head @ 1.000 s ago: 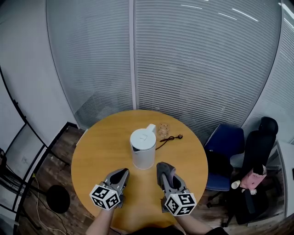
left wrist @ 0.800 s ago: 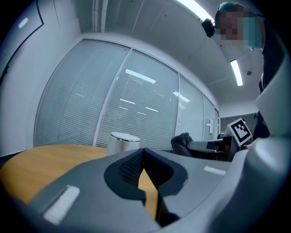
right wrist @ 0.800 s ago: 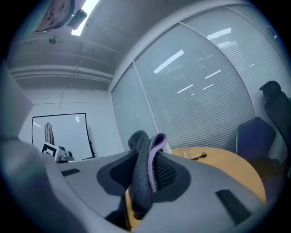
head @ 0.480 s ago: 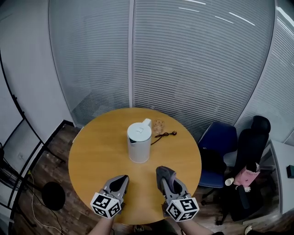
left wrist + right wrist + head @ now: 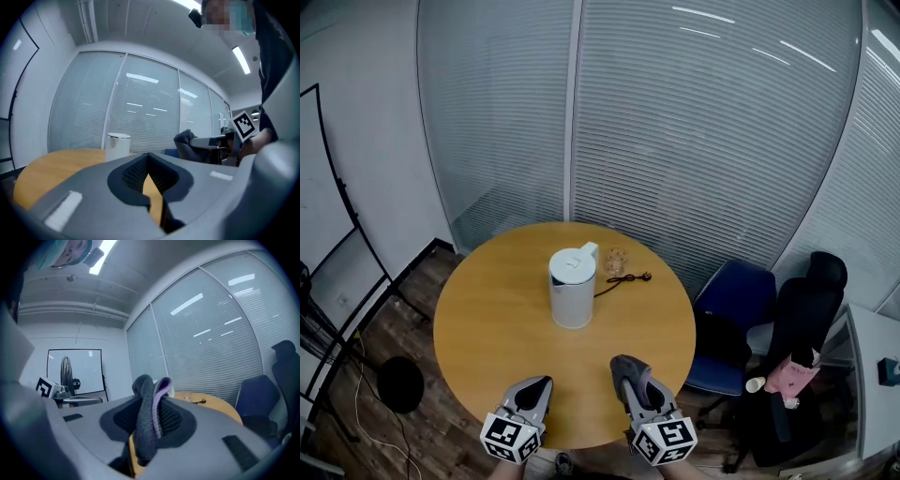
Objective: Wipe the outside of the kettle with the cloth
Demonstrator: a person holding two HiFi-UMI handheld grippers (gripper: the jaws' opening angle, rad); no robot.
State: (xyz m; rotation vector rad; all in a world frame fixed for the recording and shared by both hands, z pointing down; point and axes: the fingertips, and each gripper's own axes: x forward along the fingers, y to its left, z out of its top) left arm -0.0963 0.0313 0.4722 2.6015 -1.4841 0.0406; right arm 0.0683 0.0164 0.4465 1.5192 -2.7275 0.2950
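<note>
A white kettle [image 5: 572,289] stands upright near the middle of the round wooden table [image 5: 487,328]; it also shows far off in the left gripper view as the kettle [image 5: 117,146]. My left gripper [image 5: 534,386] hovers at the table's near edge, shut with nothing between its jaws. To its right, my right gripper [image 5: 628,367] is shut on a folded grey and lilac cloth [image 5: 149,420], which sticks out past the jaws. Both grippers point level toward the kettle and stay well short of it.
A black power cord [image 5: 622,279] and a small clear glass [image 5: 615,262] lie just right of the kettle. A blue chair [image 5: 729,314] and a black chair [image 5: 806,309] stand right of the table. Blinds on glass walls close the back.
Both grippers have drawn back from the kettle to the table's near edge. The gap between them and the kettle has widened, and the view has pulled back with them.
</note>
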